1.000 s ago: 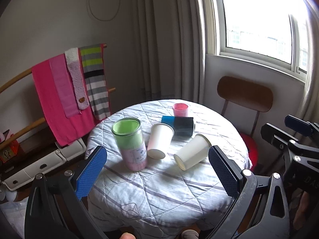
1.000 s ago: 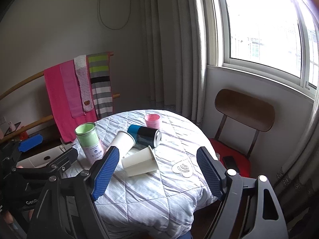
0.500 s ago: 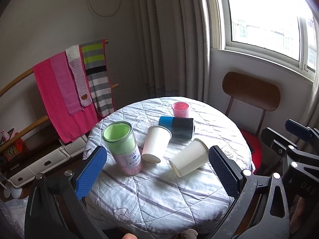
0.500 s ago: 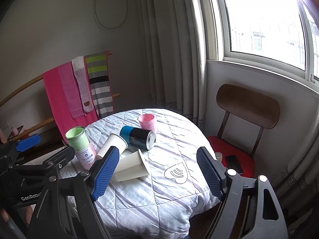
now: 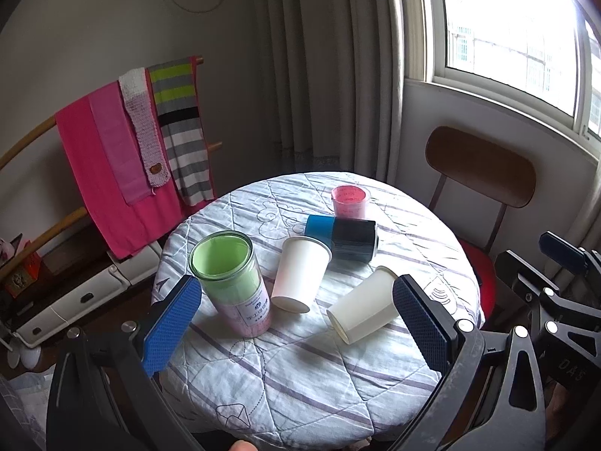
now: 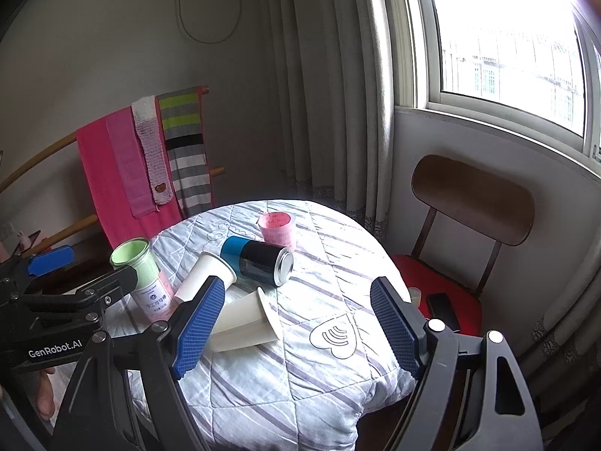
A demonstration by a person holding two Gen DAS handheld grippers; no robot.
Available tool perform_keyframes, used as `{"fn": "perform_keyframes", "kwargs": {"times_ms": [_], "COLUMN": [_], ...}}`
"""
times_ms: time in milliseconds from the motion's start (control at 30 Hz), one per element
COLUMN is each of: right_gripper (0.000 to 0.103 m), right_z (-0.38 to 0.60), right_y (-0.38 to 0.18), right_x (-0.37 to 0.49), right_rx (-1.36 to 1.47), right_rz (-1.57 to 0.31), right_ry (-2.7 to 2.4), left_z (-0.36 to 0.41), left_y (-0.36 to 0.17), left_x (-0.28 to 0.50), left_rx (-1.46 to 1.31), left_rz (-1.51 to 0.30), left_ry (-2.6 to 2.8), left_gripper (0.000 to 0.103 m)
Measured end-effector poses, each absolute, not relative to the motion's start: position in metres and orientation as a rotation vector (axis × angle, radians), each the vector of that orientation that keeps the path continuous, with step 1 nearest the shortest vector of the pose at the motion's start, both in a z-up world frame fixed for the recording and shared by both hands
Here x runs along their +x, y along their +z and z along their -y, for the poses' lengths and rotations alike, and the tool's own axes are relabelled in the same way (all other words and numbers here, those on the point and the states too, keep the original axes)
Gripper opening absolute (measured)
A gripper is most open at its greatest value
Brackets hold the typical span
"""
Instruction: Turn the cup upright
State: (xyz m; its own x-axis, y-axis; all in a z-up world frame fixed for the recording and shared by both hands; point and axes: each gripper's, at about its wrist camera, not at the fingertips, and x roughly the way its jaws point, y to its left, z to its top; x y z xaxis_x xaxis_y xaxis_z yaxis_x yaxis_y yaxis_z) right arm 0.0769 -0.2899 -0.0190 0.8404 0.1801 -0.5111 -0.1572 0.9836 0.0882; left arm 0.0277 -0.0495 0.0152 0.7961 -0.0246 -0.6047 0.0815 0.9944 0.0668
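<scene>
Two white paper cups lie on their sides on a round quilted table (image 5: 300,387). One cup (image 5: 298,278) (image 6: 204,276) lies mid-table; the nearer cup (image 5: 362,310) (image 6: 244,321) lies to its right. A blue-and-black cup (image 5: 343,236) (image 6: 257,263) also lies on its side behind them. My left gripper (image 5: 296,325) is open and empty, above the table's near side. My right gripper (image 6: 296,329) is open and empty; its left finger partly hides the nearer paper cup.
A green-and-pink tumbler (image 5: 233,285) (image 6: 144,282) and a pink cup (image 5: 349,201) (image 6: 278,227) stand upright on the table. A wooden chair (image 6: 469,225) with a red seat holds a phone (image 6: 443,310). Towels hang on a rack (image 5: 131,158) at left.
Both grippers have drawn back and risen slightly; the table and cups look a little farther and lower in both views. The cups have not moved. Both grippers stay open.
</scene>
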Motion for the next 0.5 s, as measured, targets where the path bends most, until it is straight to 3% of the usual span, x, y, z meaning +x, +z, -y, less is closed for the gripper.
{"fn": "perform_keyframes", "kwargs": {"times_ms": [500], "right_gripper": [0.081], "right_z": [0.277], "right_y": [-0.020], "right_x": [0.092], "right_rx": [0.007], "right_rz": [-0.570], "right_ry": [0.177], "left_z": [0.040], "left_y": [0.009], "left_x": [0.041], "left_rx": [0.077], "left_rz": [-0.667], "left_ry": [-0.059], "left_gripper": [0.103]}}
